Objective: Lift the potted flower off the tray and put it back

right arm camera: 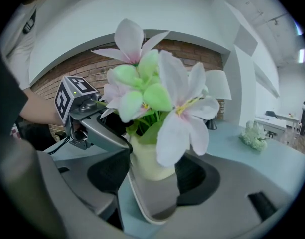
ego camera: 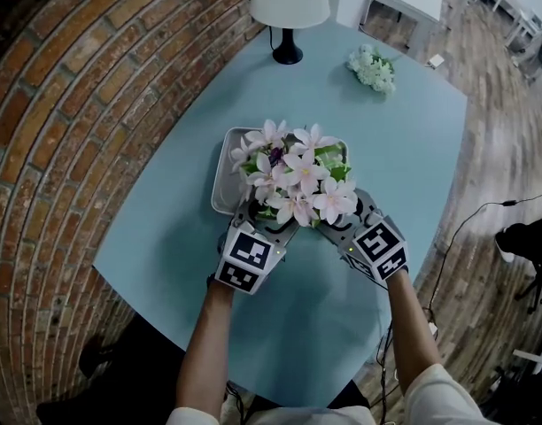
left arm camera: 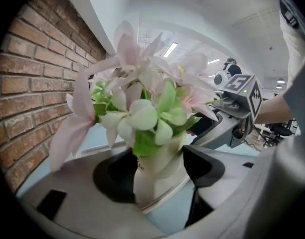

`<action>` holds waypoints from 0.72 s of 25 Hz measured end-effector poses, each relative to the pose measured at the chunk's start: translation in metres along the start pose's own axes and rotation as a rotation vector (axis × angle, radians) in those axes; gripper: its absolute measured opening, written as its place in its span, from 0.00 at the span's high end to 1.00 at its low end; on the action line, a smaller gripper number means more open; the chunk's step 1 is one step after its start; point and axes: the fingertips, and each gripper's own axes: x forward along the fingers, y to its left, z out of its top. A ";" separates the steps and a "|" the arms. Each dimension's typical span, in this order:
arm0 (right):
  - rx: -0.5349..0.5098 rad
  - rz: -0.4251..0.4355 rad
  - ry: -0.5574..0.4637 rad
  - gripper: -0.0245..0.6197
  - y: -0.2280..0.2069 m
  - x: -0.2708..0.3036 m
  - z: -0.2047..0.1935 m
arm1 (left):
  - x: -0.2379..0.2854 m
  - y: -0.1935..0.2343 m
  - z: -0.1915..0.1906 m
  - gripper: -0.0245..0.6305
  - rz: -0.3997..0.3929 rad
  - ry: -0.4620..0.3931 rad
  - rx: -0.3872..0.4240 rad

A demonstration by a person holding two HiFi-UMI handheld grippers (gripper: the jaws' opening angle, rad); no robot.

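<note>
- Forearms of the person reach in from the near edge of the head view, each one ending in a gripper with a marker cube.
- Left gripper [ego camera: 269,221] and right gripper [ego camera: 342,220] sit side by side at the near side of the tray [ego camera: 225,184], with their jaws tucked under the blossoms.
- Potted flower [ego camera: 298,180], pink and white with green leaves, rises over the tray at the middle of the light blue table [ego camera: 165,237].
- Far off on the table stand a lamp [ego camera: 289,7] and, to its right, a small white bunch of flowers [ego camera: 373,67]; a brick wall [ego camera: 67,104] runs along the left.
- Left gripper view: the dark pads press on both sides of the pale pot, so this gripper is clamped on the potted flower.
- Below the pot runs the tray rim [left arm camera: 165,198]; I cannot tell whether the base touches the tray.
- Right gripper [left arm camera: 217,126] reaches the pot from the right, and the brick wall is on the left.
- Right gripper view: its pads close on either side of the same pot, likewise clamped.
- Tray [right arm camera: 152,203] lies just under the pot, and the left gripper [right arm camera: 105,131] comes in from the left.
- Lamp and white bunch stand far right.
</note>
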 end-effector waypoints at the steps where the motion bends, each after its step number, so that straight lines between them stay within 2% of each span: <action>1: -0.003 -0.008 -0.002 0.52 0.003 -0.005 0.004 | -0.005 -0.003 0.004 0.48 -0.002 -0.006 0.002; 6: -0.020 -0.058 -0.023 0.53 0.027 -0.037 0.028 | -0.037 -0.023 0.025 0.49 -0.024 -0.036 -0.006; 12: 0.004 -0.078 -0.056 0.54 0.068 -0.080 0.057 | -0.090 -0.053 0.052 0.50 -0.030 -0.078 0.014; 18: -0.035 -0.120 -0.047 0.54 0.104 -0.124 0.087 | -0.137 -0.085 0.080 0.49 -0.042 -0.106 0.034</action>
